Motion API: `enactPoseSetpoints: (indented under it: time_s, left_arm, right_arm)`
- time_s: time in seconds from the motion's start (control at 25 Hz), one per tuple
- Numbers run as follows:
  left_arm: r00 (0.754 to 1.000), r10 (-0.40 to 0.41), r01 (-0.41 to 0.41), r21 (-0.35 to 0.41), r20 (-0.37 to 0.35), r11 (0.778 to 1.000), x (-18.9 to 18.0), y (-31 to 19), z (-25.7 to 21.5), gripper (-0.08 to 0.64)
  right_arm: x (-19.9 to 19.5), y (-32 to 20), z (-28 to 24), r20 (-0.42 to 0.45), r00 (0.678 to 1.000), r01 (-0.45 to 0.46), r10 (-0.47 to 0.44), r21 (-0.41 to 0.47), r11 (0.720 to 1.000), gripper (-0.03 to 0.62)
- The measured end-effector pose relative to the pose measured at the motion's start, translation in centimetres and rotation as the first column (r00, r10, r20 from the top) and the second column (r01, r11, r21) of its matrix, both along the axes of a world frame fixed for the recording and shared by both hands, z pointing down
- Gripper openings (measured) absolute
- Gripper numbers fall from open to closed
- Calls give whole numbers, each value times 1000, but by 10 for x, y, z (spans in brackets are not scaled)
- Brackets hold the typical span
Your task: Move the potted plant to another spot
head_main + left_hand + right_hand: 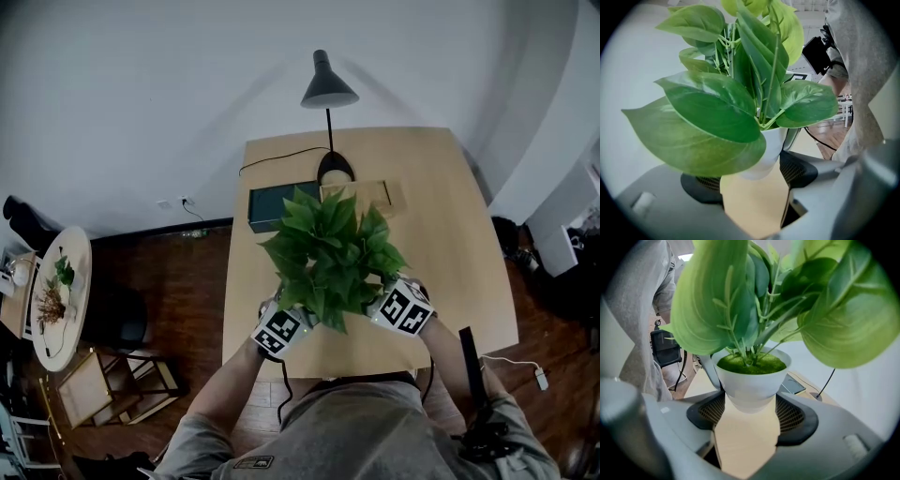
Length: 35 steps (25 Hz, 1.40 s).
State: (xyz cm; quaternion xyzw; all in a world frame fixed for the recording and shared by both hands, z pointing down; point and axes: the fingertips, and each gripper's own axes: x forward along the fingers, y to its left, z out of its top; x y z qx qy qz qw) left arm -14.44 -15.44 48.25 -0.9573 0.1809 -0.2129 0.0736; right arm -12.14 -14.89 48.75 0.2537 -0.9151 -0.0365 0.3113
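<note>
The potted plant [330, 255] has broad green leaves and a white pot [751, 384], and it sits over the near half of the wooden table [450, 216]. My left gripper [279, 330] and right gripper [405, 309] flank it from either side. In the left gripper view the pot [769, 151] rests between the mesh pads [704, 182] of my left gripper [754, 174]. The right gripper view shows my right gripper [750, 409] holding the pot's narrow base between its pads [793, 416]. The pot seems raised a little off the tabletop. Leaves hide the pot in the head view.
A black desk lamp [328, 89] stands at the table's far edge, with a dark green box [270, 208] and a light wooden box [373, 194] in front of it. A round side table [61, 295] and a stool [112, 380] are on the floor to the left.
</note>
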Motion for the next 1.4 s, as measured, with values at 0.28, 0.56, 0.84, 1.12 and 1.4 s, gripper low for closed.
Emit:
enactPoseSetpoints:
  time_s: [0.28, 0.56, 0.84, 1.12, 1.4]
  left_arm:
    - [999, -38, 38, 1, 6, 999, -17, -3, -2, 367]
    - [994, -105, 105, 11, 18, 994, -19, -5, -5, 367]
    - [983, -182, 182, -1, 26, 983, -30, -6, 1, 367]
    - [980, -196, 197, -18, 38, 980, -64, -8, 11, 367]
    - [987, -159, 160, -39, 39, 986, -133, -19, 20, 367]
  right_arm:
    - [-16, -3, -1, 2, 999, 35, -35, -5, 999, 342]
    - [-18, -7, -4, 11, 995, 98, -98, -3, 995, 342]
    - [-29, -9, 3, 16, 985, 170, -169, -10, 985, 342]
    - [-63, -11, 13, 18, 982, 187, -186, -31, 982, 342]
    - [-132, -21, 22, 5, 989, 147, -147, -57, 988, 342]
